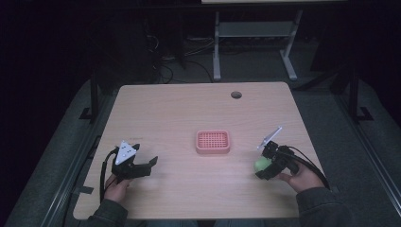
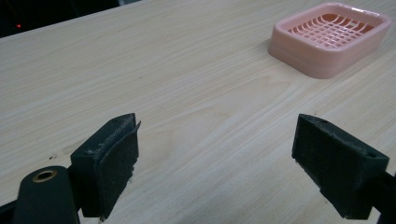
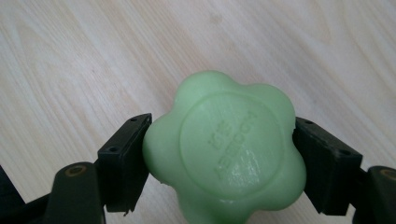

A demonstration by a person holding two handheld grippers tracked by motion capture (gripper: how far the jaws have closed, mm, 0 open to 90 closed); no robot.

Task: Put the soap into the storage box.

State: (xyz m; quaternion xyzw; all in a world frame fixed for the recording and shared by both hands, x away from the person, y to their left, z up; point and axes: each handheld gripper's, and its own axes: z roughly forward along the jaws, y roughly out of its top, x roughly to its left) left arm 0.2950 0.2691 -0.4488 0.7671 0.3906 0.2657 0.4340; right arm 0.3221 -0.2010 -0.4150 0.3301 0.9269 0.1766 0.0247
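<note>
A green flower-shaped soap (image 3: pixel 226 147) sits between the jaws of my right gripper (image 3: pixel 219 154), which is shut on it just above the wooden table. In the high view the soap (image 1: pixel 260 164) shows at the table's right front with the right gripper (image 1: pixel 265 165) around it. A pink slotted soap dish (image 1: pixel 213 142) rests at the table's middle, left of the soap. My left gripper (image 1: pixel 144 165) stands open at the left front, with nothing between its pads (image 2: pixel 112 163). The pink soap dish (image 2: pixel 329 37) lies ahead of it to the right.
The wooden table (image 1: pixel 165 113) has a round cable hole (image 1: pixel 236 94) near its far edge. A second table's metal legs (image 1: pixel 216 47) stand behind it on a dark floor with cables.
</note>
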